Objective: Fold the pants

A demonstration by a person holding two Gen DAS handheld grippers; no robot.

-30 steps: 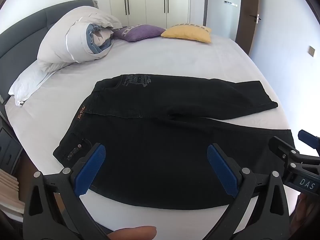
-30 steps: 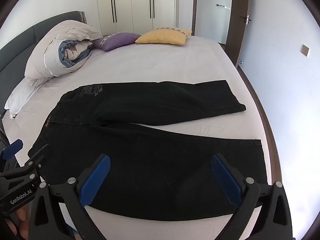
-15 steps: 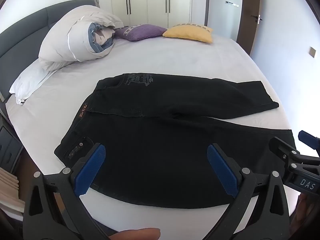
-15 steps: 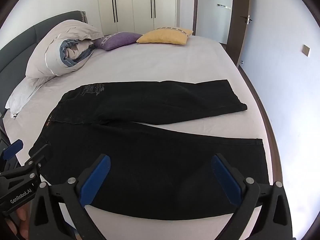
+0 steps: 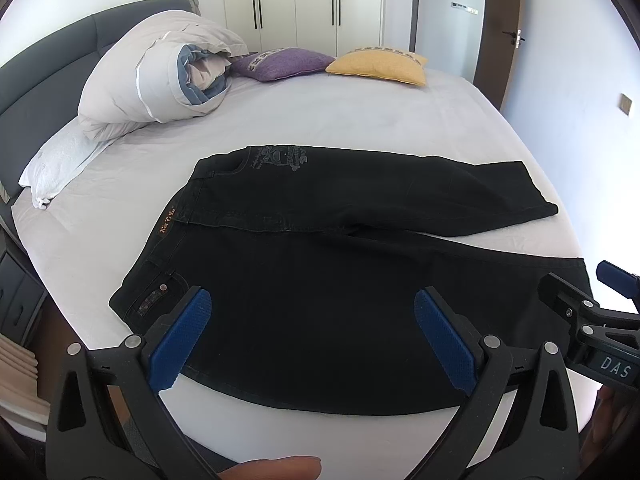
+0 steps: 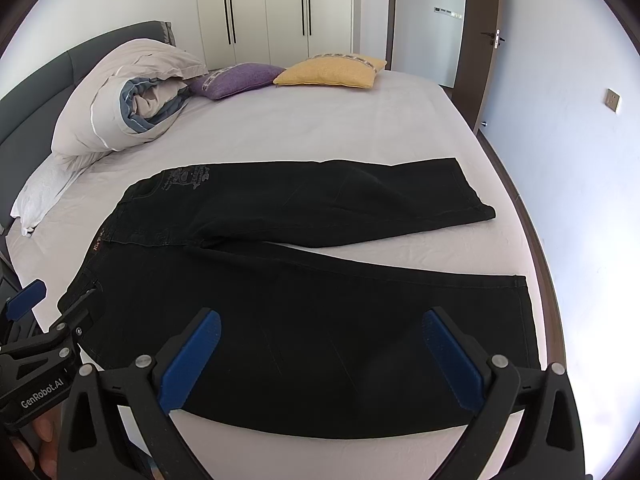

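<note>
Black pants (image 5: pixel 328 296) lie flat on the bed, waistband to the left, both legs spread to the right; they also show in the right wrist view (image 6: pixel 320 312). My left gripper (image 5: pixel 312 336) is open and empty, held above the near leg close to the waist. My right gripper (image 6: pixel 320 356) is open and empty above the near leg, closer to the hem. Each gripper shows at the edge of the other's view: the right one (image 5: pixel 600 308) and the left one (image 6: pixel 40 320).
The bed (image 5: pixel 360 120) has a white sheet and a grey headboard (image 5: pixel 48 52) at left. A rolled duvet (image 5: pixel 160 80), a purple cushion (image 5: pixel 284 62) and a yellow cushion (image 5: pixel 380 66) lie at the far side. Wardrobe (image 6: pixel 272 8) and door (image 6: pixel 480 32) stand behind.
Both views have shifted slightly, as both grippers drift a little. The pants lie unmoved and both grippers stay open.
</note>
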